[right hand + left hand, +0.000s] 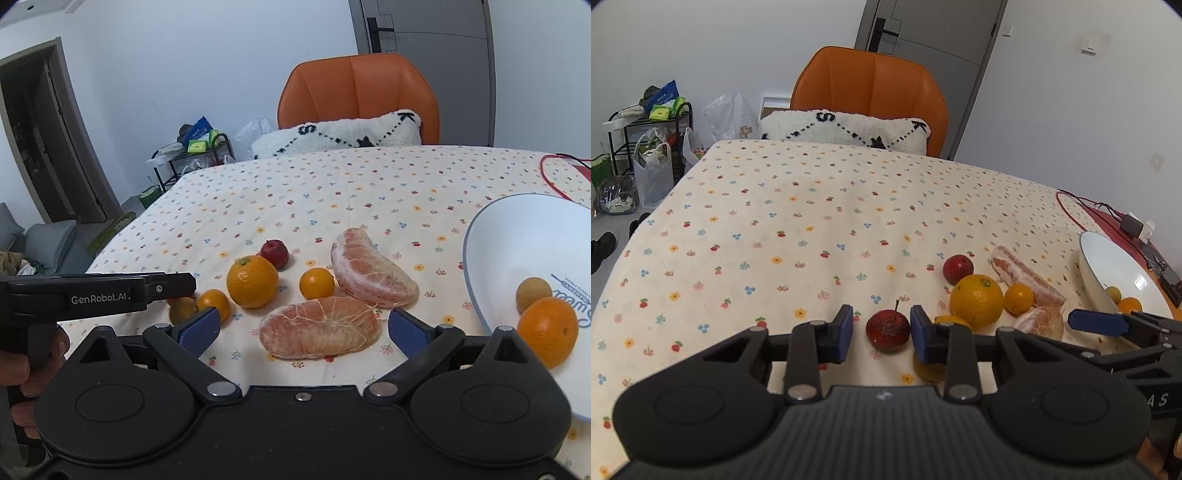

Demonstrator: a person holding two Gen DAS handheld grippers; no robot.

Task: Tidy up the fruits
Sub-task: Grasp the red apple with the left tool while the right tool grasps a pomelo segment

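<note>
Left wrist view: left gripper [882, 332] jaws narrow around a small red fruit [887, 329] on the tablecloth [775, 229], pads close beside it, contact unclear. Right wrist view: right gripper [303, 328] jaws wide, straddling a peeled pomelo piece [319, 328], bowl [517, 236] just right of it

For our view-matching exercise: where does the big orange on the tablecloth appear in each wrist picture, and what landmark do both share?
Left wrist view: the big orange sits right of centre, low in the picture, just beyond the left hand-held gripper.
Right wrist view: the same fruit sits left of centre, at mid-height.
Shared landmark: the small red fruit just behind it.
</note>
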